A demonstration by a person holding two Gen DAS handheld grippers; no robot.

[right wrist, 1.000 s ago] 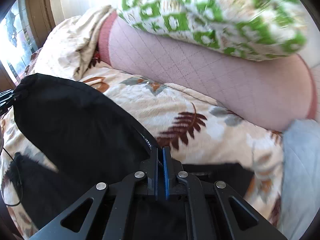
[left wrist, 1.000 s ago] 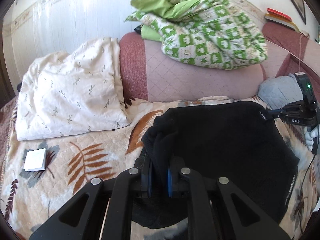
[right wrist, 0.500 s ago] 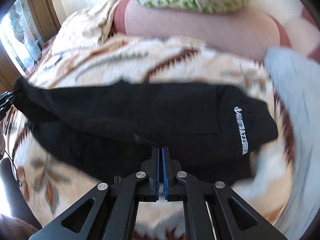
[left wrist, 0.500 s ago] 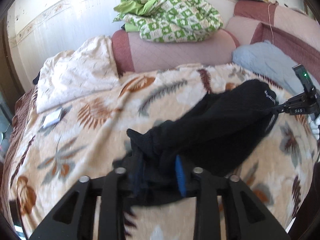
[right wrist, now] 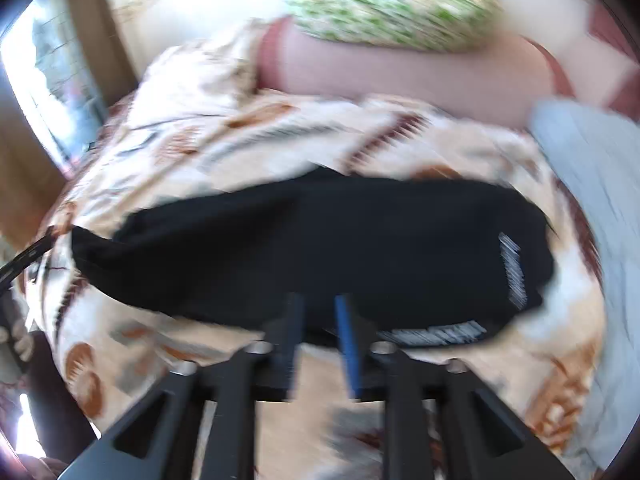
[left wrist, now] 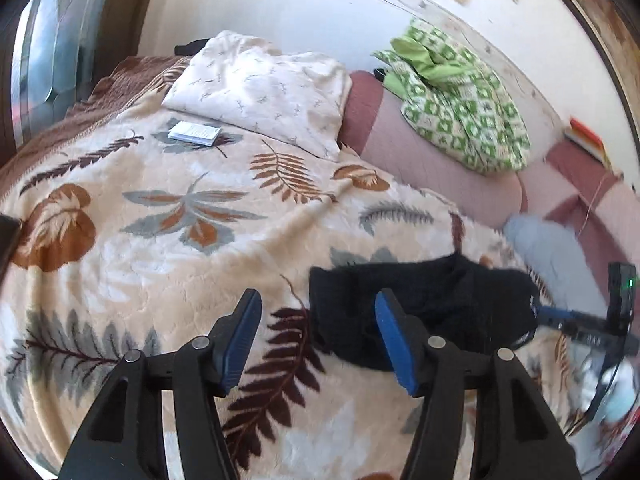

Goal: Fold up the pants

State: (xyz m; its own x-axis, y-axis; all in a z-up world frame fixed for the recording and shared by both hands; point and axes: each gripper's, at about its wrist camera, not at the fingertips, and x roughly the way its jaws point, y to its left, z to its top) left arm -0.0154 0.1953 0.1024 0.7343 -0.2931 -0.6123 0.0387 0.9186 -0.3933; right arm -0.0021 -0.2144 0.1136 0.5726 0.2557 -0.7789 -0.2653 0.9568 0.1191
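The black pants (left wrist: 436,300) lie in a folded bundle on the leaf-print blanket (left wrist: 168,264), low and right in the left wrist view. My left gripper (left wrist: 317,296) hovers at their left end with its jaws opening. Its right finger overlaps the bundle's edge, and neither pad presses on the cloth. In the blurred right wrist view the pants (right wrist: 320,240) stretch across the middle, with white lettering near their right end. My right gripper (right wrist: 319,300) is at their near edge, jaws opening, pads not pressing the fabric. It also shows as the right gripper (left wrist: 580,324) at the bundle's right end.
A white twig-print pillow (left wrist: 264,84) and a small white booklet (left wrist: 194,133) lie at the back left. A green checked blanket (left wrist: 460,104) rests on a pink bolster (left wrist: 432,160). A light blue cloth (left wrist: 552,256) lies right of the pants. A window (left wrist: 44,52) is on the left.
Both grippers were shut on the black pants and have let go. Both have moved across the bed, and the pants now lie as a flatter, narrower bundle.
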